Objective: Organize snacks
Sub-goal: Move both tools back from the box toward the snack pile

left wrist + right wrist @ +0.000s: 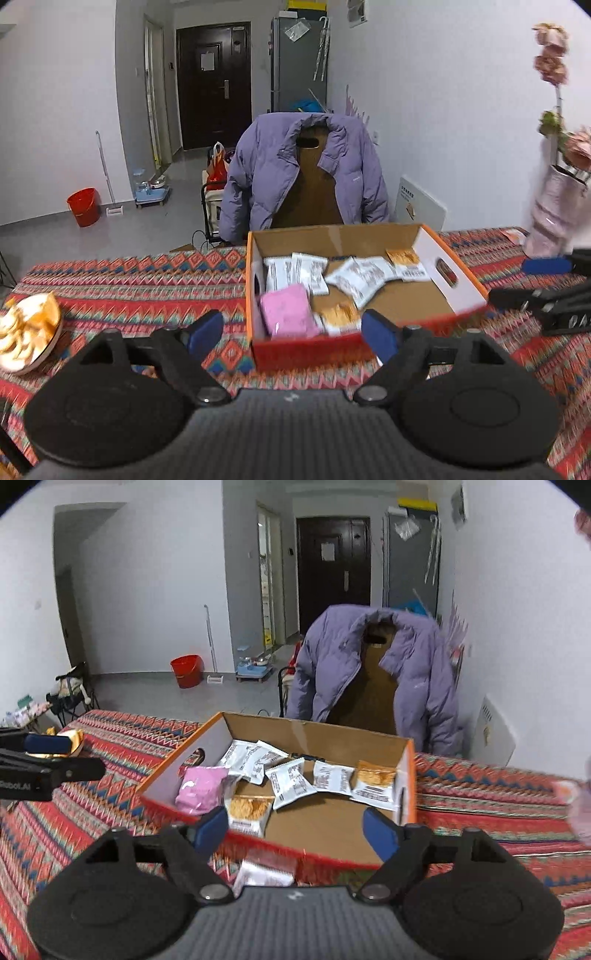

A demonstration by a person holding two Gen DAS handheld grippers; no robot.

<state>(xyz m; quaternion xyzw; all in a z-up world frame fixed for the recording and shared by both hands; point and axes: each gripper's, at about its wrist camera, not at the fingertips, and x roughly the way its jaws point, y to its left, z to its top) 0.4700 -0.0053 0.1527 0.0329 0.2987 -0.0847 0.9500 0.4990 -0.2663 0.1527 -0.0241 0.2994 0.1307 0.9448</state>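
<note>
An open orange cardboard box [456, 258] [314, 734] stands on the patterned tablecloth. Inside lie a pink packet [286, 310] [201, 788], several white snack packets [364, 277] [291, 782] and orange cracker packets [338, 314] [249, 810]. My left gripper [293, 332] hovers open just before the box's near left corner, nothing between its blue pads. My right gripper [295, 830] is open above the box's near wall, empty. One more white packet [264, 873] lies on the cloth outside the box, under the right gripper. Each gripper shows in the other's view [513, 280] [74, 757].
A plate [29, 332] [72, 740] with orange-brown food sits on the table's left side. A pale vase with pink flowers [554, 214] stands at the far right. Behind the table is a chair draped with a purple jacket [306, 173] [373, 664].
</note>
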